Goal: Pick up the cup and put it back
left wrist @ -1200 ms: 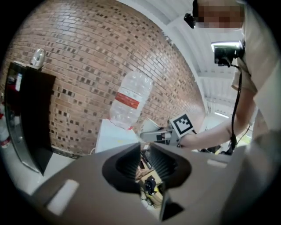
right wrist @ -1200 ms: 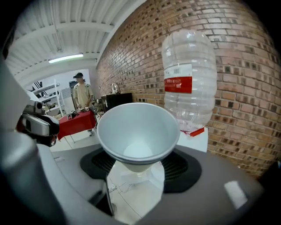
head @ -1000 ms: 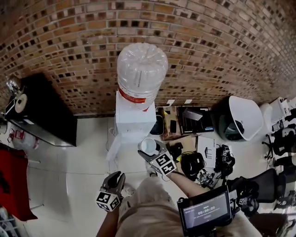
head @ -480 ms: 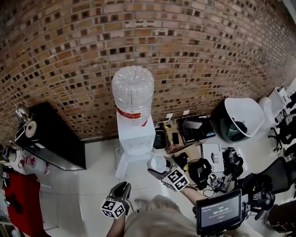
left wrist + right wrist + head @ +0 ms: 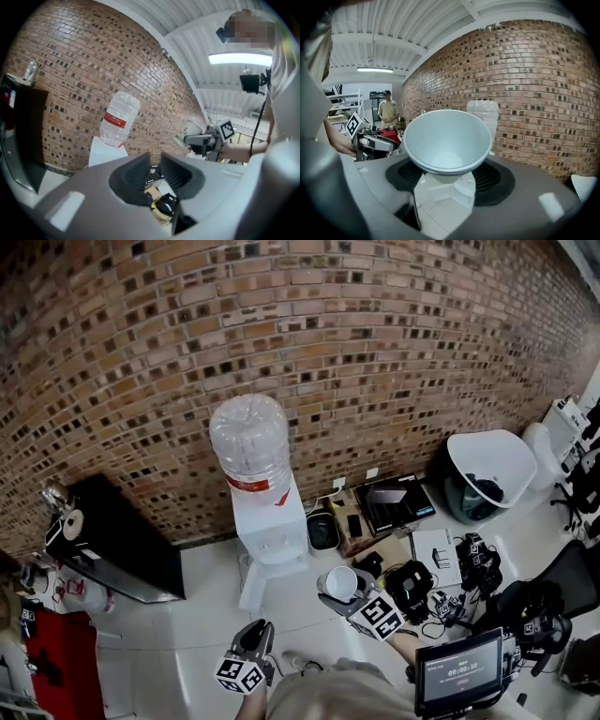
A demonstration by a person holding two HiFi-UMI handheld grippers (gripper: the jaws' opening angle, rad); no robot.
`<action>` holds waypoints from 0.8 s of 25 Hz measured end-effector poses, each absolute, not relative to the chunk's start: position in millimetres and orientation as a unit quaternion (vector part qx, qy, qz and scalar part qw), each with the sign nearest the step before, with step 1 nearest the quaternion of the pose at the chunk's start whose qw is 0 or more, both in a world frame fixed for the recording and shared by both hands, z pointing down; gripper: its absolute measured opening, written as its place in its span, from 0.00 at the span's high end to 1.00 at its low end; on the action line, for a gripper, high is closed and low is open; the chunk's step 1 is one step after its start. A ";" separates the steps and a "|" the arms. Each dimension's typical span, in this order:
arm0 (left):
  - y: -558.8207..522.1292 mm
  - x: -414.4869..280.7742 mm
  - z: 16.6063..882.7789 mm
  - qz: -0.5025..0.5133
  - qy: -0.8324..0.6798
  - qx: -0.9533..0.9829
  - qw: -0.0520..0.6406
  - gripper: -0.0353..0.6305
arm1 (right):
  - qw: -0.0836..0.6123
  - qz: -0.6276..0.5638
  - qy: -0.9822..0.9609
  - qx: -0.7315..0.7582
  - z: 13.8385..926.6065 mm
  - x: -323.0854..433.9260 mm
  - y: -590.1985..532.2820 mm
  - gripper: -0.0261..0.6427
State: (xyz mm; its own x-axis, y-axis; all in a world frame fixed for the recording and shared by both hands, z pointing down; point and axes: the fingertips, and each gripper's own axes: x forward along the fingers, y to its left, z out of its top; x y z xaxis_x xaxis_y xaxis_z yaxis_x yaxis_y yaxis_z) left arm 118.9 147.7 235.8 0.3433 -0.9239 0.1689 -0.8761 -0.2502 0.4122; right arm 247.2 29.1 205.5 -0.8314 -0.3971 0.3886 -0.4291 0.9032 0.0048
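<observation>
A white paper cup [image 5: 339, 582] stands upright and empty between the jaws of my right gripper [image 5: 347, 591], in the air in front of the water dispenser [image 5: 272, 519] and to its right. In the right gripper view the cup [image 5: 447, 138] fills the middle, and the right gripper [image 5: 449, 176] is shut on its lower part. My left gripper [image 5: 255, 634] hangs lower and to the left, away from the cup. In the left gripper view the left gripper [image 5: 155, 161] has a narrow gap between its jaws and nothing in it; the cup [image 5: 190, 131] shows far off.
The dispenser carries a big clear bottle [image 5: 247, 442] against a brick wall. A black cabinet [image 5: 112, 540] stands to the left. Boxes, cables and bags [image 5: 403, 521] and a white tub [image 5: 487, 465] crowd the floor on the right. A person [image 5: 386, 110] stands far back.
The right gripper with the cup has drawn back from the dispenser, down and to the right. The head view has pulled away too, so the dispenser looks smaller. The left gripper stays low.
</observation>
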 end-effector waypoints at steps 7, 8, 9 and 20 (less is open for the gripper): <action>186.7 176.4 248.7 -0.053 -0.558 0.792 0.241 0.88 | 0.190 0.052 -0.953 0.230 203.4 305.2 68.8 0.49; 191.4 185.0 249.6 -0.055 -0.556 0.794 0.240 0.88 | 0.191 0.054 -0.952 0.231 205.8 315.2 74.2 0.49; 195.5 193.5 249.4 -0.055 -0.556 0.795 0.238 0.88 | 0.191 0.056 -0.952 0.232 206.6 324.1 79.5 0.49; 226.9 260.4 258.6 -0.059 -0.574 0.780 0.241 0.85 | 0.202 0.082 -0.951 0.220 245.7 388.6 123.4 0.49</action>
